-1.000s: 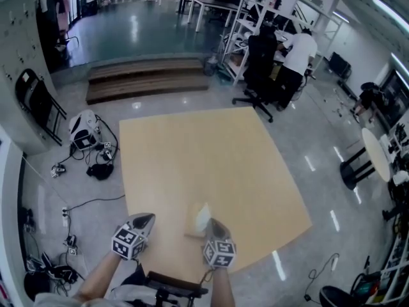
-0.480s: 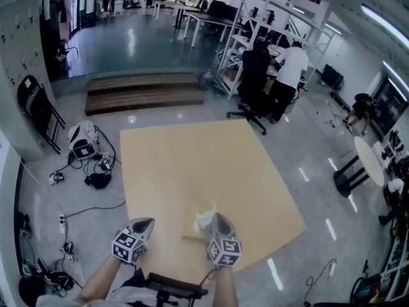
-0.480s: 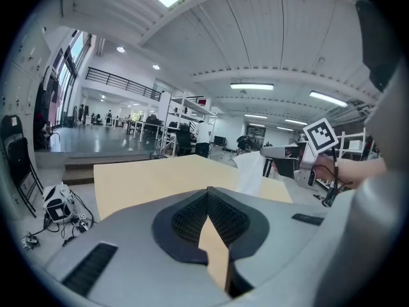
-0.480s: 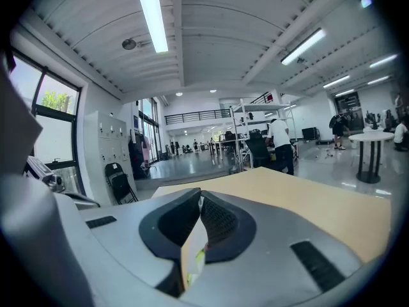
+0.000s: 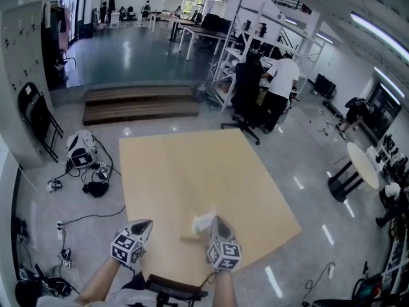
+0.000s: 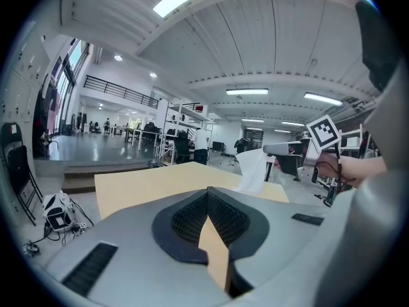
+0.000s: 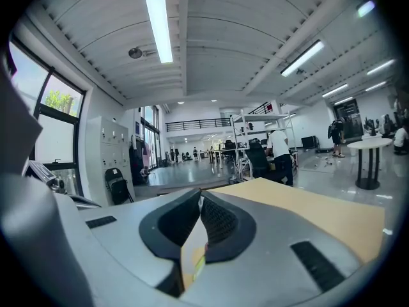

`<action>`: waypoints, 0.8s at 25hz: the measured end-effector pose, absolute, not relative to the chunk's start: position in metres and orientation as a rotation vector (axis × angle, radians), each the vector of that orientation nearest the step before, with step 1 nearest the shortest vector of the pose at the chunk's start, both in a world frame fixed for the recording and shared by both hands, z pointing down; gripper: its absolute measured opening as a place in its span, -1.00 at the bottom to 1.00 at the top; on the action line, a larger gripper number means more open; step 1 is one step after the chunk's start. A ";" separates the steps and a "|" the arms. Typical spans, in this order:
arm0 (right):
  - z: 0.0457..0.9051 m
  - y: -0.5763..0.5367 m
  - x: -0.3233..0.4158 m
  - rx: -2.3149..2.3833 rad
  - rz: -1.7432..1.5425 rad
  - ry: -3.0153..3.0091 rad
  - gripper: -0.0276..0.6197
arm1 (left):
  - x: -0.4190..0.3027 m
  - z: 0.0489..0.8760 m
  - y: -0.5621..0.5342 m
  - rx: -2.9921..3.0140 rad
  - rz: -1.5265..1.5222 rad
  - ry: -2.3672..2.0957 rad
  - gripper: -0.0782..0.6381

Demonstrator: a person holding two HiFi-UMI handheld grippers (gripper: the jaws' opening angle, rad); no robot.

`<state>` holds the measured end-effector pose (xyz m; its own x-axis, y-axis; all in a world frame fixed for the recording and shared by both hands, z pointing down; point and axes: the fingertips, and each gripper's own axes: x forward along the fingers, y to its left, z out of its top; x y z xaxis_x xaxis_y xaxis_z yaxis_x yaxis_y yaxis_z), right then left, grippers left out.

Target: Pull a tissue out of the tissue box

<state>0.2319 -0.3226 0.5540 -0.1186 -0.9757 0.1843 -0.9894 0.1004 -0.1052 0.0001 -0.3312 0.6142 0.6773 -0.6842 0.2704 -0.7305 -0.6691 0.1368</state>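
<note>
The tissue box (image 5: 187, 234) is a low tan shape on the tan table (image 5: 192, 165), near its front edge and hard to tell from the wood. A white tissue (image 5: 203, 222) rises from the box. My right gripper (image 5: 217, 221) is shut on its top. In the left gripper view the tissue (image 6: 251, 169) hangs down from the right gripper (image 6: 281, 149), off to the right. My left gripper (image 5: 146, 224) hovers left of the box with nothing in it, its jaws meeting at the tips (image 6: 208, 191). In the right gripper view a thin pale sliver shows between the closed fingertips (image 7: 200, 202).
A folding chair (image 5: 35, 114), a bag (image 5: 80, 149) and cables (image 5: 83, 203) lie on the floor to the left. Wooden steps (image 5: 140, 102) sit beyond the table. People stand by shelving (image 5: 265, 85) at the back right, and a round table (image 5: 361, 165) is at the right.
Both grippers have risen, the right one more. The tissue has come up out of the box with the right gripper and shows more of its length.
</note>
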 end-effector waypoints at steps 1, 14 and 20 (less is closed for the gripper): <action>0.553 -0.319 0.231 2.042 0.305 -2.282 -0.89 | -0.002 0.613 -0.331 2.661 0.288 -1.146 -0.76; 0.545 -0.261 0.225 2.088 0.292 -2.305 -0.89 | -0.010 0.604 -0.329 2.677 0.237 -1.182 -0.76; 0.541 -0.241 0.222 2.108 0.297 -2.331 -0.89 | -0.008 0.600 -0.324 2.689 0.224 -1.182 -0.76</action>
